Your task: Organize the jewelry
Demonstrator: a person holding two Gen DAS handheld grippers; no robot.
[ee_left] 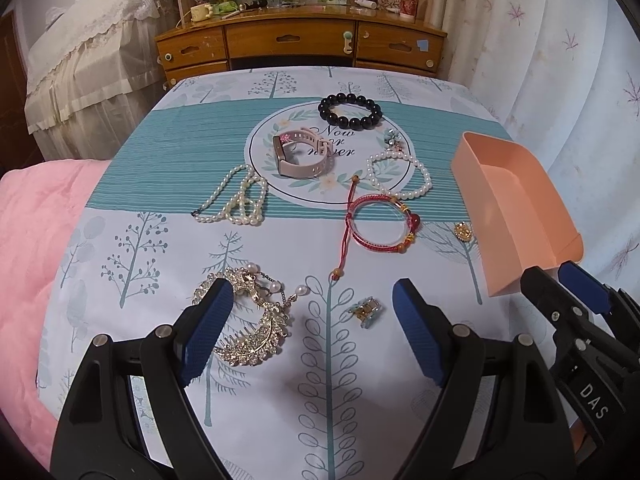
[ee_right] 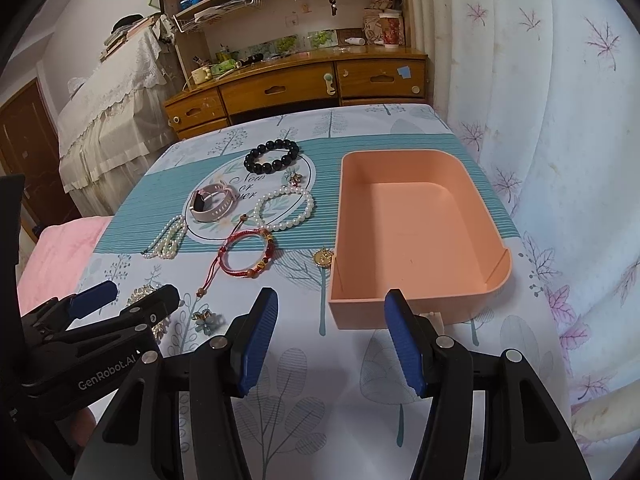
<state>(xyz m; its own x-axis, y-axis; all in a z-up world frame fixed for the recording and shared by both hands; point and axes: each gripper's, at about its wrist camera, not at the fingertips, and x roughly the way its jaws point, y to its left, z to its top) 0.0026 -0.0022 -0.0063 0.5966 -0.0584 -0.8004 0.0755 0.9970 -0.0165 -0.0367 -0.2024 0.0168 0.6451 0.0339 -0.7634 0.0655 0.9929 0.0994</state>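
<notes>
Jewelry lies spread on a tree-print cloth. A black bead bracelet [ee_left: 350, 111], a pink watch [ee_left: 304, 154], a white pearl bracelet [ee_left: 400, 174], a pearl necklace [ee_left: 236, 200] and a red cord bracelet [ee_left: 382, 222] lie at mid table. A gold rhinestone hair comb [ee_left: 248, 320] and a small blue-gold clip [ee_left: 366, 311] lie near my left gripper [ee_left: 312, 312], which is open and empty. An empty peach tray [ee_right: 416, 232] stands on the right. My right gripper [ee_right: 332, 312] is open and empty, just before the tray's near wall. A gold charm [ee_right: 323, 257] lies beside the tray.
A small flower brooch [ee_left: 392, 138] lies by the pearl bracelet. A pink blanket [ee_left: 32, 240] lies at the left edge. A wooden desk with drawers [ee_left: 296, 46] stands behind the table. A leaf-print curtain [ee_right: 560, 140] hangs at the right.
</notes>
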